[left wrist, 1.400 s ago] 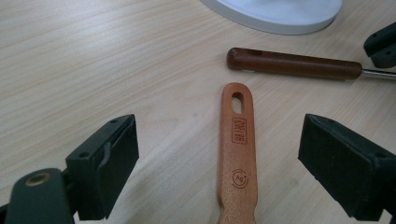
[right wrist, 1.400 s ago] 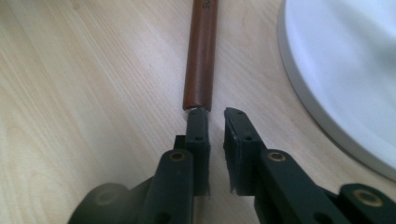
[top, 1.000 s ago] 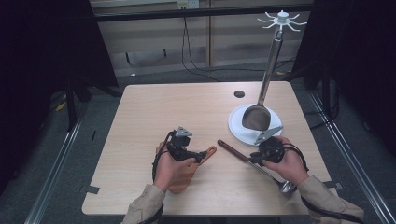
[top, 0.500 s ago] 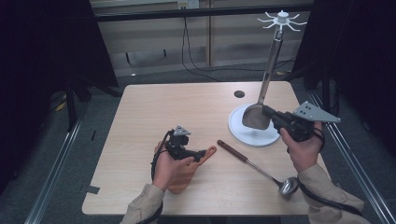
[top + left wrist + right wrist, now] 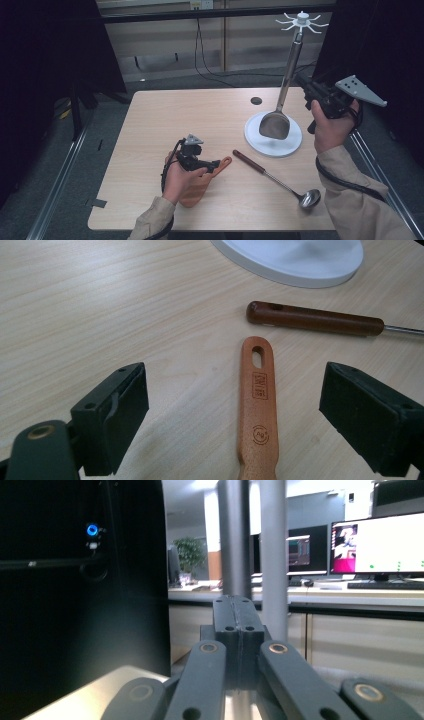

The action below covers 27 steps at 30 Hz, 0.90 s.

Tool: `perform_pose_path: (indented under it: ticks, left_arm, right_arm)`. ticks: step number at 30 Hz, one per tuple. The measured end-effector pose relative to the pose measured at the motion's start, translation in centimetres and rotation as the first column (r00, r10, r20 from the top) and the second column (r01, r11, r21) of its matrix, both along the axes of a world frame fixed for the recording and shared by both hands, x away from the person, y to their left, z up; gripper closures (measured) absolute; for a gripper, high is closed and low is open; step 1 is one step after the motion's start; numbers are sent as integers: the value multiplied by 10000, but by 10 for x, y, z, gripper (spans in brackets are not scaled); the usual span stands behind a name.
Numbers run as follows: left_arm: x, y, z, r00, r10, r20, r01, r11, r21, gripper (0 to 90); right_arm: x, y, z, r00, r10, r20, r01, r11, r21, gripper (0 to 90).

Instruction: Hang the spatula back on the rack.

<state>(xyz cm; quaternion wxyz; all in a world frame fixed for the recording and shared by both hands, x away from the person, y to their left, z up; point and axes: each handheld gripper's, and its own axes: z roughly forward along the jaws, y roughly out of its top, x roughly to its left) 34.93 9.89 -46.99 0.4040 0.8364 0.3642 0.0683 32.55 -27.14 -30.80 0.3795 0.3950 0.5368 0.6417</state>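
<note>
The right gripper [image 5: 304,84] is up high beside the tall pole of the white stand [image 5: 295,145], jaws pinched tight on the thin metal handle of the steel spatula [image 5: 274,124], whose blade hangs over the stand's base. The left gripper [image 5: 235,410] sits low, jaws wide apart, with the wooden spatula [image 5: 257,410] lying between them, untouched. The ladle [image 5: 272,175] lies near the stand.

Two hand-held black tongs, beige sleeves

The left tongs [image 5: 250,415] carry blocky black pads [image 5: 367,422] with small screw holes and a brass-ringed pivot; the right tongs [image 5: 239,630] have black link arms with brass-ringed pivots. Each bears a grey three-cornered plate [image 5: 361,90] with dark holes – and trails a black cable [image 5: 345,181]. Both forearms wear beige sleeves [image 5: 362,200].
</note>
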Motion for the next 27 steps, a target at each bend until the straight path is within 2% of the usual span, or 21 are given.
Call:
perform_pose_path:
  ticks: [1, 2, 5, 17, 19, 21, 22, 27]
  left_arm:
    - [-1, -2, -1, 9999, 135, -35, -136, 9997, -205, 121]
    - [0, -1, -1, 10000, 53, -20, -53, 9999, -102, 121]
    - [0, 0, -1, 10000, -15, -40, 15, 9999, -145, 119]
    - [1, 1, -1, 10000, -6, -84, 5, 10000, -84, 119]
    - [1, 1, -1, 10000, 9, -79, -10, 9999, -100, 119]
    - [1, 1, -1, 10000, 3, -63, -4, 9998, -193, 118]
    - [0, 0, -1, 9998, 158, -89, -162, 9990, -419, 118]
    - [0, 1, -2, 9998, 138, -114, -142, 9992, -360, 117]
  right_arm:
    - [2, 0, 2, 10000, -81, 22, 80, 10000, 51, 900]
    - [4, -1, 4, 9999, -119, 67, 118, 9999, 121, 900]
    - [10, -3, 11, 9993, -318, 204, 310, 9989, 360, 900]
    - [28, -8, 33, 9929, -1005, 639, 977, 9941, 461, 900]
    - [30, -8, 37, 9919, -1044, 718, 1020, 9941, 366, 900]
    - [31, -8, 41, 9901, -1173, 776, 1138, 9924, 478, 900]
    - [32, -9, 43, 9898, -1194, 782, 1153, 9918, 550, 900]
    - [35, -14, 51, 9855, -1438, 901, 1367, 9873, 815, 900]
